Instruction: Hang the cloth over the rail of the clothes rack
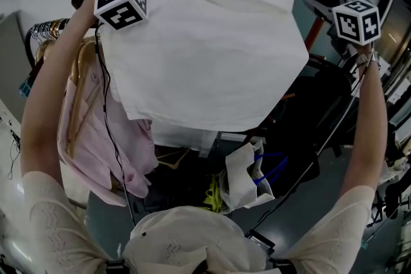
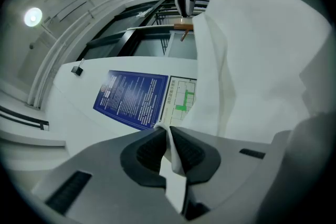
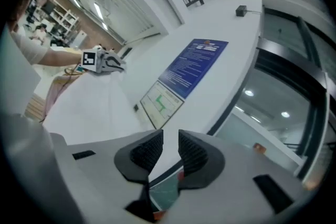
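- The left tongs (image 2: pixel 169 136) are clamped on a thin fold at the edge of the white cloth (image 1: pixel 205 54), holding it high with the sheet spread wide in front of the person.
- The right tongs (image 3: pixel 170 147) are held up well to the right of the cloth, the jaws a little apart with nothing between them.
- From where I stand the cloth hides most of the rail, so I cannot tell whether it already lies over it.
- Risk: only one edge is gripped, and by a slim pinch. A tug or snag could pull the fold free and drop the cloth onto the clutter below.
- Risk: with one side unsupported, the sheet may go on lopsided and slide off the rail.
- Risk: it may catch on the pink garment (image 1: pixel 115 138) or its wooden hanger (image 1: pixel 80 86) beside it.
- Count: one cloth, two tongs, one pink garment, one wooden hanger plainly seen, and a cluster of hanger hooks (image 1: pixel 48 29) too bunched to count.
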Demonstrator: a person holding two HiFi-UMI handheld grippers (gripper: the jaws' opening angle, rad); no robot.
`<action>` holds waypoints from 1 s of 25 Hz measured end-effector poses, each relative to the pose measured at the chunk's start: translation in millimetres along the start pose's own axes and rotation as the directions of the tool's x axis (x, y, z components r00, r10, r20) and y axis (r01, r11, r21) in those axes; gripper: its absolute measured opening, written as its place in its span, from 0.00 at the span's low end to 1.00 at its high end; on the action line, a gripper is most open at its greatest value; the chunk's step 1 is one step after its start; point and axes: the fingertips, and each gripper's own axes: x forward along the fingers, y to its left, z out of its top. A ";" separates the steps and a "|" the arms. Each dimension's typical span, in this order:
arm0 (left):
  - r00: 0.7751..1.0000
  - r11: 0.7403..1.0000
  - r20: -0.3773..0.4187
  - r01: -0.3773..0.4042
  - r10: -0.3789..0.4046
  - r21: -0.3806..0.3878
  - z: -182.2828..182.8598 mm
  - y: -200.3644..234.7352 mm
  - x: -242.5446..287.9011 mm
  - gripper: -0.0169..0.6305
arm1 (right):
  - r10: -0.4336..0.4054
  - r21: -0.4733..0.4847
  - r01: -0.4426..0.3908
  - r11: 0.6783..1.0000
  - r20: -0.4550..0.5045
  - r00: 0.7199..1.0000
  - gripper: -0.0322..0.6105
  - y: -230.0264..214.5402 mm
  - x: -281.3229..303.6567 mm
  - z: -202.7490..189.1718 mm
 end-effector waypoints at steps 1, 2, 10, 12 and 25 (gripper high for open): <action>1.000 1.000 -0.004 0.003 -0.003 -0.001 -4.7 0.4 0.3 0.07 | -0.039 0.017 0.039 0.999 0.002 0.999 0.19 -11.5 -5.0 -4.7; 1.000 1.000 -0.002 0.002 -0.002 -0.002 -8.1 1.2 -0.2 0.07 | -0.059 0.039 0.058 0.998 0.022 0.998 0.19 -17.1 -9.6 -4.9; 0.998 1.000 0.054 0.010 -0.009 -0.016 6.2 -1.3 -6.5 0.07 | 0.178 -0.207 -0.124 0.970 0.271 0.946 0.19 111.6 29.8 112.8; 0.998 1.000 0.062 0.002 -0.001 -0.021 7.6 -0.7 -8.3 0.07 | 0.256 -0.260 -0.181 0.949 0.291 0.922 0.19 150.2 48.3 141.3; 0.987 0.982 0.157 0.063 -0.035 -0.177 3.1 14.3 -21.9 0.07 | 0.351 -0.361 -0.265 0.894 0.196 0.916 0.19 242.9 176.4 210.9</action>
